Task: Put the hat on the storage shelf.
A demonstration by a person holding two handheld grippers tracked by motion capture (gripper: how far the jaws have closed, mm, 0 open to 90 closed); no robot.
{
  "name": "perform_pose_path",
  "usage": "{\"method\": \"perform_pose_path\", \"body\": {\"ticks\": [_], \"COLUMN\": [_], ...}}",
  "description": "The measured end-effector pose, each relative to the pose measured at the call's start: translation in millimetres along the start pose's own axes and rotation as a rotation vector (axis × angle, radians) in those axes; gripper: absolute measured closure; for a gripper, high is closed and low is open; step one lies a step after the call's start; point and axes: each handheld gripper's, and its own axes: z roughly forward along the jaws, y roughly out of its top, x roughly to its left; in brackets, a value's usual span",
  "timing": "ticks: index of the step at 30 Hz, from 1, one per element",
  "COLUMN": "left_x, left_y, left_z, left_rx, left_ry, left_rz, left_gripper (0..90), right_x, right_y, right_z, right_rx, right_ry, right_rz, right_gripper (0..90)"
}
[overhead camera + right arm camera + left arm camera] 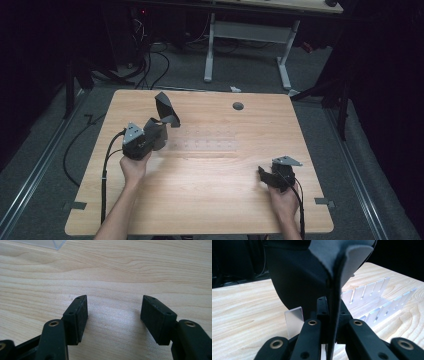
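Seen from above, the left gripper [150,134] lifts a dark felt sheet [165,107] at upper left of the table [210,200]; the right gripper [272,176] waits lower right. Left gripper view: fingers [323,312] pinch the sheet's folded edge above a clear slotted rack [372,297]; a shallow pinch could slip. Right gripper view: fingers [77,317] spread, empty.

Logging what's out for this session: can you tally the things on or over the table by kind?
Handheld grippers: 2 (left gripper, right gripper)
Dark grey cloth, pinched in the left gripper: 1
Clear slotted rack on the table: 1
Total: 4
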Motion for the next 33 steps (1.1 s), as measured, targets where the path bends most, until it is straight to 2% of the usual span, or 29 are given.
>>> {"method": "perform_pose_path", "body": {"ticks": [4, 9, 14, 16, 17, 26, 30, 33], "left_x": [2.0, 4.3, 8.3, 8.7, 8.6, 7.2, 7.1, 4.5], "left_y": [0.4, -0.9, 0.3, -0.3, -0.3, 3.7, 6.2, 7.1], "left_z": [-2.2, -7.5, -11.4, -11.9, -11.9, -20.2, -26.2, -30.3], "left_rx": [0.017, 0.059, 0.069, 0.073, 0.074, 0.091, 0.097, 0.114], "left_ry": [0.013, 0.031, 0.041, 0.053, 0.058, 0.057, 0.061, 0.059], "left_rz": [-0.026, -0.013, -0.042, -0.044, -0.046, -0.065, -0.082, -0.071], "left_gripper": [84.6, 83.9, 79.5, 75.9, 70.8, 47.2, 42.0, 39.3], "right_x": [0.0, 0.0, 0.1, 0.0, 0.0, 0.0, 0.0, -0.1], "right_y": [0.0, 0.0, 0.0, 0.0, 0.0, 0.0, 0.0, 0.0], "right_z": [0.0, 0.0, 0.0, 0.0, 0.0, 0.0, 0.0, 0.1], "right_rx": [0.0, 0.0, 0.0, 0.0, 0.0, 0.0, 0.0, 0.0], "right_ry": [0.0, 0.0, 0.0, 0.0, 0.0, 0.001, 0.001, 0.0], "right_rz": [0.0, 0.0, 0.0, 0.0, 0.0, 0.0, 0.0, -0.001], "right_gripper": [38.9, 38.9, 38.9, 38.9, 38.9, 38.9, 38.9, 38.9]}}
